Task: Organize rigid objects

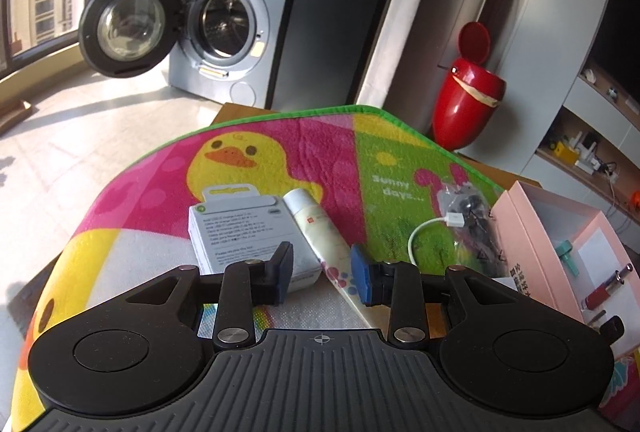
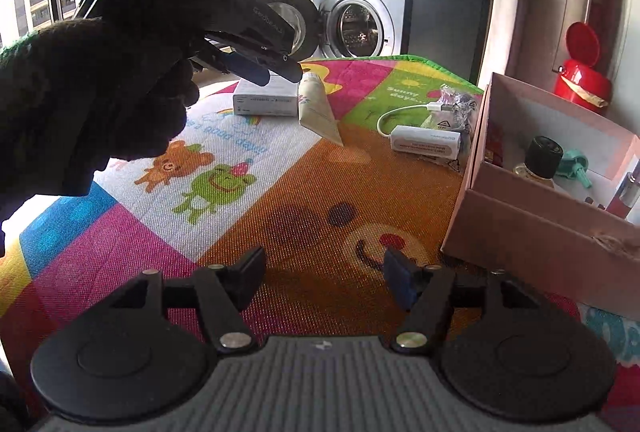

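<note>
The left gripper is seen partly open with nothing held; one tube and one white box lie just beyond its fingers. The right gripper is held open and empty over the mat, with one pink box at its right.

Woven cloth mat, matt cardboard box, glossy plastic bin
</note>
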`<action>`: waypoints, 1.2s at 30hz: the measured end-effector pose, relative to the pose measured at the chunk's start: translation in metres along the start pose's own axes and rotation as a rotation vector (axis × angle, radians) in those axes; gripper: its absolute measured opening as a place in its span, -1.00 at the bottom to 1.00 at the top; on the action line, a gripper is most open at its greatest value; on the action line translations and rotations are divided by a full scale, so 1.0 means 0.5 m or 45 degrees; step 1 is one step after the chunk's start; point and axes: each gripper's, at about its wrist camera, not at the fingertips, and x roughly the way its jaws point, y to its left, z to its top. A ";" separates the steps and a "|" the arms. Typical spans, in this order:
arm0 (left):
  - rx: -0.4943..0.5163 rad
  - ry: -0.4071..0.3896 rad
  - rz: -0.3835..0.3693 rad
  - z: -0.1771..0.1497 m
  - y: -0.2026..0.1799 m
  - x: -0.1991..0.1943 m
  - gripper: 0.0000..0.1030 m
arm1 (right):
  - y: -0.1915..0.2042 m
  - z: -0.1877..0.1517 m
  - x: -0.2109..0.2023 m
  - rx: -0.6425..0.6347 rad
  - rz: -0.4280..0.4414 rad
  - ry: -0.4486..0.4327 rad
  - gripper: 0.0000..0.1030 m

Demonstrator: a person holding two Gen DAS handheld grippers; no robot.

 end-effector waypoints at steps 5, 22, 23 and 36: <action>0.211 -0.037 0.123 0.013 -0.059 0.063 -0.33 | -0.011 -0.002 0.001 0.043 0.019 -0.005 0.37; 0.398 -0.183 0.214 -0.061 -0.045 -0.045 -0.36 | -0.022 -0.004 0.001 0.077 0.061 -0.006 0.54; 0.348 -0.184 0.268 -0.050 -0.026 -0.043 -0.38 | -0.021 -0.003 0.002 0.076 0.064 -0.005 0.56; 0.305 -0.126 0.176 -0.019 -0.007 0.025 -0.24 | -0.020 -0.002 0.000 0.065 0.072 0.004 0.63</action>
